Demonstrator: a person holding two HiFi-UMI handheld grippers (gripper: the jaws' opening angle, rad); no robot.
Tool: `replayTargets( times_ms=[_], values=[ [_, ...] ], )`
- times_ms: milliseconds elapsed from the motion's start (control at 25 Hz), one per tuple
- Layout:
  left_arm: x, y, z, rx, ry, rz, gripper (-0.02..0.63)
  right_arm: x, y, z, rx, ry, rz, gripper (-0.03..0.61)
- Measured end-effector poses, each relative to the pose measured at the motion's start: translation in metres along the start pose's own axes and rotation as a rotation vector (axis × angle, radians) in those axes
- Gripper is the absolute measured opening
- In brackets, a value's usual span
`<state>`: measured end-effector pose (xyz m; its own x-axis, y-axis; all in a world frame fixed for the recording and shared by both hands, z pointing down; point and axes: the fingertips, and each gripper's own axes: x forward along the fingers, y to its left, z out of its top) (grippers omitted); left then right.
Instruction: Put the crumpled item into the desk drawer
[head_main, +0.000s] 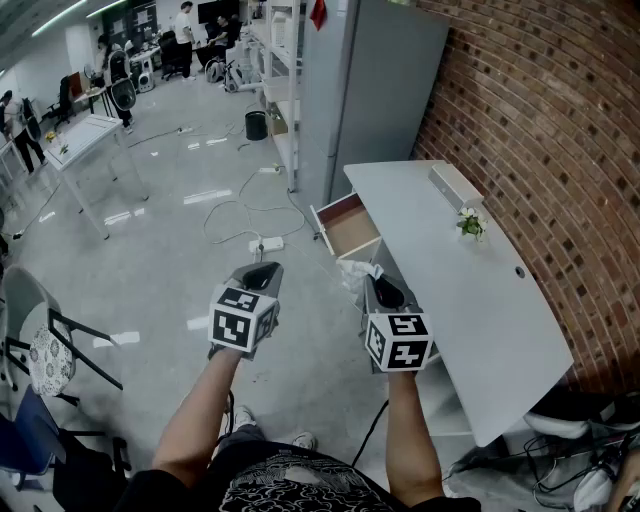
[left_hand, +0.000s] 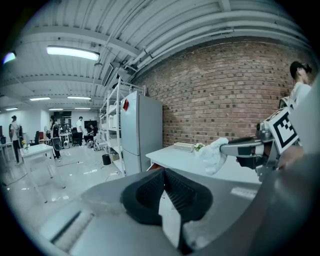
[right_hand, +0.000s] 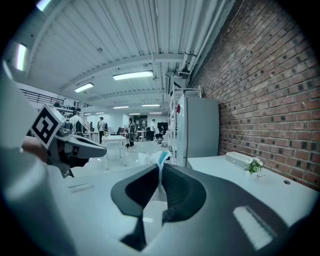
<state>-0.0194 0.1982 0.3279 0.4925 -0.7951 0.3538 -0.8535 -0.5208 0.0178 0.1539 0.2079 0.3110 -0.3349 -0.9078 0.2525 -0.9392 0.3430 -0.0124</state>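
Pinching crumpled white wad (head_main: 353, 277), right gripper (head_main: 374, 281).

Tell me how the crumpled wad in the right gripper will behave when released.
Probably light and soft: the crumpled wad droops from the right gripper, pinched thin. Irregular folds make rolling unlikely; it may cling or drift.

Pinched between the jaws of the right claw (right_hand: 160, 169), white crumpled item (head_main: 353, 273) bunching past their tips; desk drawer (head_main: 346, 224) pulled open just ahead of it.
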Motion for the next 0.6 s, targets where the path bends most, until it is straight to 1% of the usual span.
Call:
replayTargets(
  times_ms=[200,600],
  values=[
    [0.007,0.005,0.011,0.022,-0.016,0.003,0.000,0.002,0.000,0.004,-0.015,-0.012,0.004,0.026],
    [0.014,0.021,0.009,0.028,-0.009,0.002,0.000,0.021,0.007,-0.005,0.008,0.010,0.014,0.028]
  ],
)
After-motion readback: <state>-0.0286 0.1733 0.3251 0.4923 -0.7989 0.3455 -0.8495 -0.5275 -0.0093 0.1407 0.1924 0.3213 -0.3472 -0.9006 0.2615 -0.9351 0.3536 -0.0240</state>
